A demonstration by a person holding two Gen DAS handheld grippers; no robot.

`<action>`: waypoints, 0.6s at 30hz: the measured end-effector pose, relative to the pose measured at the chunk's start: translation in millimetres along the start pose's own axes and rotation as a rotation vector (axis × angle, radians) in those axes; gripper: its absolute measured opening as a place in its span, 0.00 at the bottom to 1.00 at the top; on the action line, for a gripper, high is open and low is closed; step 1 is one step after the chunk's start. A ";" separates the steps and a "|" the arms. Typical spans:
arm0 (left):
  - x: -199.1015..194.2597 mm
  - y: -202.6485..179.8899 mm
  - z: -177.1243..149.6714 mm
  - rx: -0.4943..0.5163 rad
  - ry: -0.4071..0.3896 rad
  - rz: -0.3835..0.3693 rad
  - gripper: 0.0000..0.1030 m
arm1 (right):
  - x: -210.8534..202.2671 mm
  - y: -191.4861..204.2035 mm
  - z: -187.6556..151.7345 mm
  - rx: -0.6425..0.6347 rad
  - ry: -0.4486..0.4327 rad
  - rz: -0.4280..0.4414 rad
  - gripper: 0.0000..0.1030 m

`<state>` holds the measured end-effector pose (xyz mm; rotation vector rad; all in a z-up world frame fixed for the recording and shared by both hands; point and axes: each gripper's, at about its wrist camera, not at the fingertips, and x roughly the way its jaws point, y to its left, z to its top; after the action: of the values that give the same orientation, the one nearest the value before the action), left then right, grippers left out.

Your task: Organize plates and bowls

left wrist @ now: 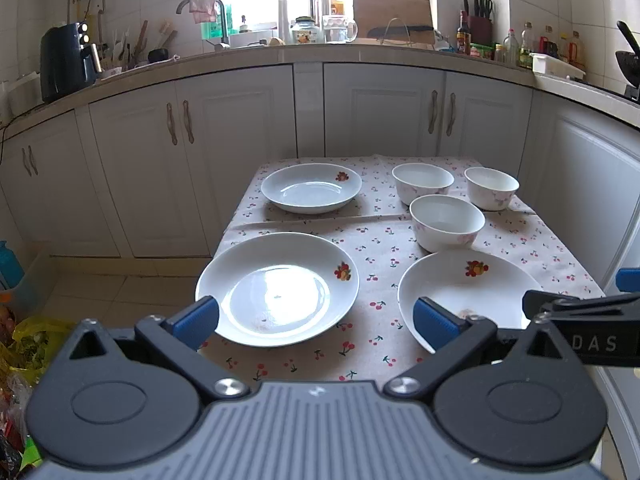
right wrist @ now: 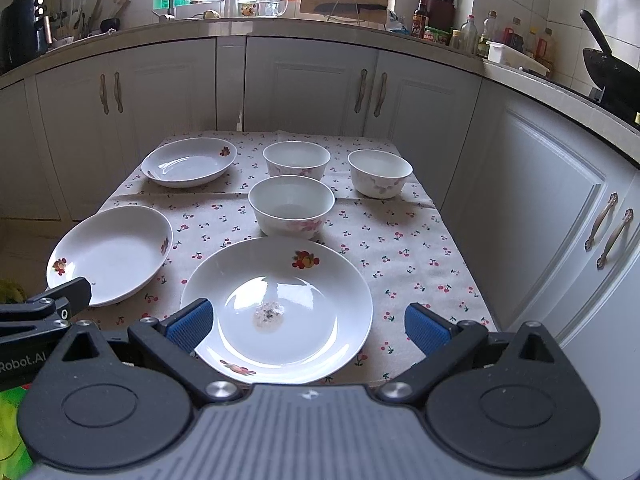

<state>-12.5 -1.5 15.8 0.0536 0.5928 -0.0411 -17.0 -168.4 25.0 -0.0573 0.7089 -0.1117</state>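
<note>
Three white plates with fruit prints and three white bowls with pink flowers sit on a cherry-print tablecloth (left wrist: 380, 248). My left gripper (left wrist: 316, 320) is open above the near left plate (left wrist: 276, 288). My right gripper (right wrist: 308, 326) is open over the near right plate (right wrist: 276, 308), which has a smudge in its middle. In the left wrist view that near right plate (left wrist: 468, 292) shows beside the right gripper's arm. A far plate (left wrist: 311, 187) lies at the back left. The nearest bowl (right wrist: 291, 206) stands mid-table, with two bowls (right wrist: 297, 160) (right wrist: 380, 173) behind it.
White cabinets (left wrist: 240, 140) stand behind and to the right of the table. The counter (left wrist: 280, 52) holds a dark appliance, a sink tap, bottles, a cutting board and a knife block. Bags lie on the floor (left wrist: 24, 344) at the left. A wok (right wrist: 604, 68) sits at far right.
</note>
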 end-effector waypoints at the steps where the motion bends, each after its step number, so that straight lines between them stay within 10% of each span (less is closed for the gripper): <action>1: -0.1 0.0 0.1 -0.001 0.000 -0.001 0.99 | -0.1 0.4 0.1 -0.001 0.000 -0.001 1.00; 18: -1.2 -0.5 0.4 -0.002 -0.004 -0.001 0.99 | -1.8 0.4 0.3 -0.001 -0.005 -0.002 1.00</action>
<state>-13.3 -2.0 16.7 0.0514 0.5891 -0.0412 -18.1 -167.8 26.4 -0.0591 0.7035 -0.1127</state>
